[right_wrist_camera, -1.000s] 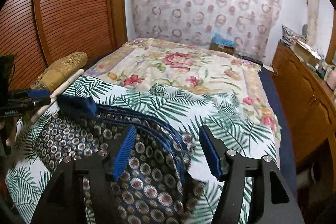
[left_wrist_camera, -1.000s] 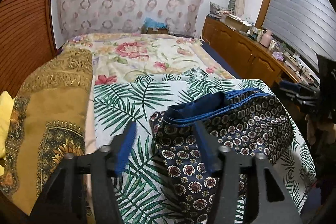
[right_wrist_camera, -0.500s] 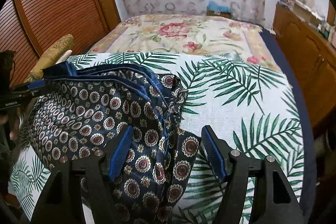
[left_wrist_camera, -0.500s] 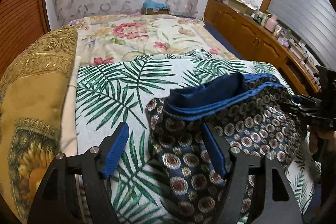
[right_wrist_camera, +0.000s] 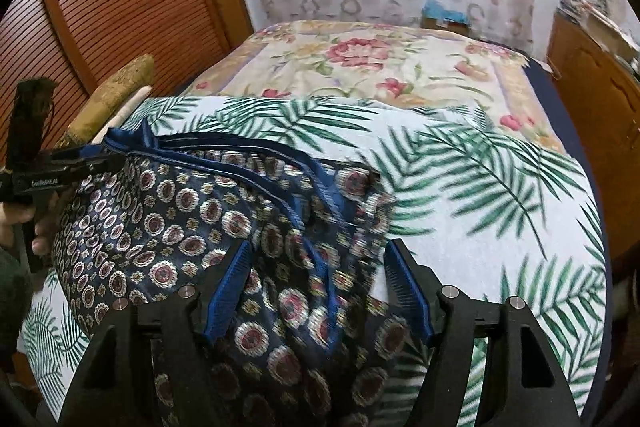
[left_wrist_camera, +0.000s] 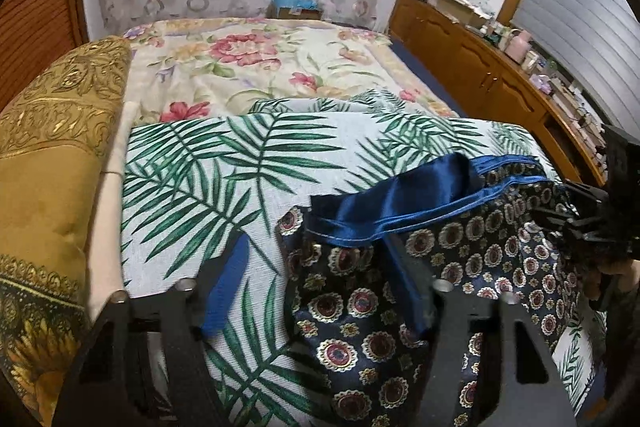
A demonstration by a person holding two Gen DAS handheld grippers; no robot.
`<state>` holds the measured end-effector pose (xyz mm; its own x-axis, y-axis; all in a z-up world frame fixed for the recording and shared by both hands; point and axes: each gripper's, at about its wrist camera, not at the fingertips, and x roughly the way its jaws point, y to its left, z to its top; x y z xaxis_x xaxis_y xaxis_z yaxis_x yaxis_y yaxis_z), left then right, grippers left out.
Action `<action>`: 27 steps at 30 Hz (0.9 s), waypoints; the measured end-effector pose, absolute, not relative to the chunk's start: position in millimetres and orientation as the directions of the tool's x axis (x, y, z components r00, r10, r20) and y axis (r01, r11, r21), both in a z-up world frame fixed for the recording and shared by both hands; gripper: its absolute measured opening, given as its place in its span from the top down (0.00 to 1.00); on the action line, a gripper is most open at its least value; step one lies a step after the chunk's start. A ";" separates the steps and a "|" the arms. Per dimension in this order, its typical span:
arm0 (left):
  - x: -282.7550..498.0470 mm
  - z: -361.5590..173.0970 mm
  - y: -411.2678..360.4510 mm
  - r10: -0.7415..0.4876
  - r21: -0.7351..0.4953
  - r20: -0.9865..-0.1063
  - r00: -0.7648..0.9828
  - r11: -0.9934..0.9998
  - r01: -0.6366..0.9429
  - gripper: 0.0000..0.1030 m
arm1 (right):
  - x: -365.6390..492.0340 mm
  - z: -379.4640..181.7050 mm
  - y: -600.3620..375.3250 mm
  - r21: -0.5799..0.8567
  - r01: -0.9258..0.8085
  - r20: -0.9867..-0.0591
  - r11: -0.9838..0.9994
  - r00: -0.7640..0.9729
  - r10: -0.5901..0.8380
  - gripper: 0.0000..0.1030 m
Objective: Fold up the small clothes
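Left gripper (left_wrist_camera: 316,283) fingers closing, right gripper (right_wrist_camera: 320,279) fingers apart – both empty over shorts (right_wrist_camera: 192,223) – pillow (left_wrist_camera: 52,163) beside

- The bed (left_wrist_camera: 404,53) fills both views, its dark blue edge showing along the side by the wooden cabinets.
- A cream floral bedspread (left_wrist_camera: 256,67) covers its far half.
- A white palm-leaf sheet (left_wrist_camera: 224,163) lies over the near half.
- A navy medallion-print garment (right_wrist_camera: 168,211) lies crumpled on that sheet, blue trim along its far edge.
- A gold embroidered cushion (left_wrist_camera: 52,155) rests at the bed's side by the slatted wooden doors.
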<state>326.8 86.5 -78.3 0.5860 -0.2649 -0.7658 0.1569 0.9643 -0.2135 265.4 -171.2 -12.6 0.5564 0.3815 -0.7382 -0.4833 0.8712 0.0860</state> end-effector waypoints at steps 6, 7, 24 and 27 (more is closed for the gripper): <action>330.6 -78.2 83.9 -0.293 -0.227 -0.764 0.574 0.956 0.186 0.72 | 264.6 -11.8 -169.4 0.097 -0.522 -0.737 0.848 0.535 0.414 0.61; 330.6 -78.3 83.9 -0.306 -0.240 -0.763 0.569 0.952 0.191 0.77 | 264.2 -11.3 -169.9 0.109 -0.528 -0.736 0.842 0.527 0.426 0.69; 252.7 14.6 89.2 -0.304 -0.184 -0.575 0.759 0.953 0.242 0.94 | 209.9 49.5 -175.0 0.076 -0.571 -0.545 0.817 0.662 0.514 0.86; 240.3 27.8 95.5 -0.291 -0.173 -0.542 0.788 0.957 0.234 0.94 | 202.8 60.6 -171.4 0.050 -0.592 -0.519 0.805 0.673 0.527 0.86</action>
<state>240.3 95.5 27.8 0.7881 -0.2908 -0.5425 0.2338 0.9567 -0.1731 202.8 -171.4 60.6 0.6730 0.5273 -0.5187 -0.5917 0.8046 0.0503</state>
